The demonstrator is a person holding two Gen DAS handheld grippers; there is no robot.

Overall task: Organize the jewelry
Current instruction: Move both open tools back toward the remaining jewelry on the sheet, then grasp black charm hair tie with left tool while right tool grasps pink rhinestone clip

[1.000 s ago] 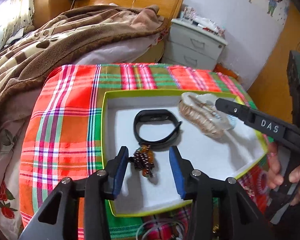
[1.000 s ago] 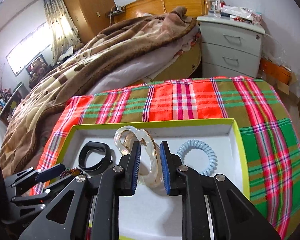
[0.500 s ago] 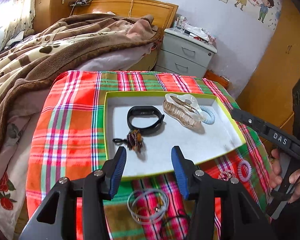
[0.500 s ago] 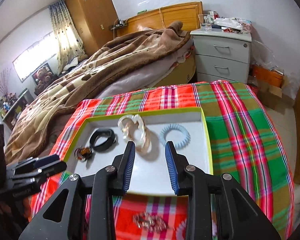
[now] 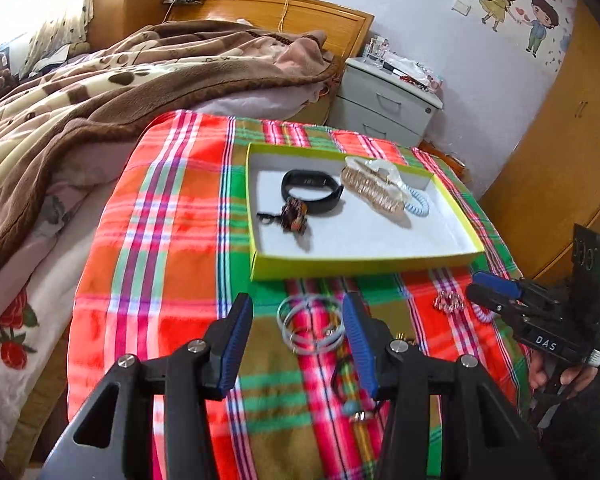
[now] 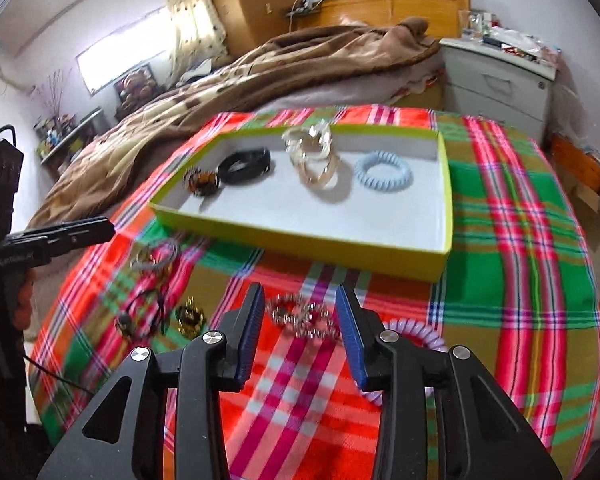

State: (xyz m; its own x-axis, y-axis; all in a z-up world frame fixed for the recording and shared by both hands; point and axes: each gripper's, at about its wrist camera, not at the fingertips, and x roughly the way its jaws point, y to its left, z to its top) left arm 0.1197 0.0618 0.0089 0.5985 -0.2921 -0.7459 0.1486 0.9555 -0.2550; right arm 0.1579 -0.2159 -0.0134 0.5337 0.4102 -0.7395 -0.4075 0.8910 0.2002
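A yellow-green tray (image 5: 364, 266) (image 6: 300, 240) on the plaid cloth holds a black band (image 5: 312, 191) (image 6: 245, 166), a beaded piece (image 5: 294, 216) (image 6: 201, 181), a clear hair claw (image 5: 374, 188) (image 6: 314, 158) and a blue coil tie (image 5: 418, 206) (image 6: 383, 171). My left gripper (image 5: 298, 344) is open and empty, above silver bangles (image 5: 310, 324) (image 6: 154, 258). My right gripper (image 6: 300, 326) is open and empty, above a silver chain bracelet (image 6: 302, 316) (image 5: 448, 300). A lilac coil tie (image 6: 416, 330) lies by its right finger.
A black cord necklace (image 5: 350, 384) (image 6: 142, 312) and a gold piece (image 6: 190, 316) lie on the cloth in front of the tray. A bed with a brown blanket (image 5: 100, 80) stands behind, a grey nightstand (image 5: 384, 104) at the back right.
Both grippers have drawn back out of the tray toward me. The hair claw and the beaded piece stay in the tray. The right gripper's jaws have opened wider.
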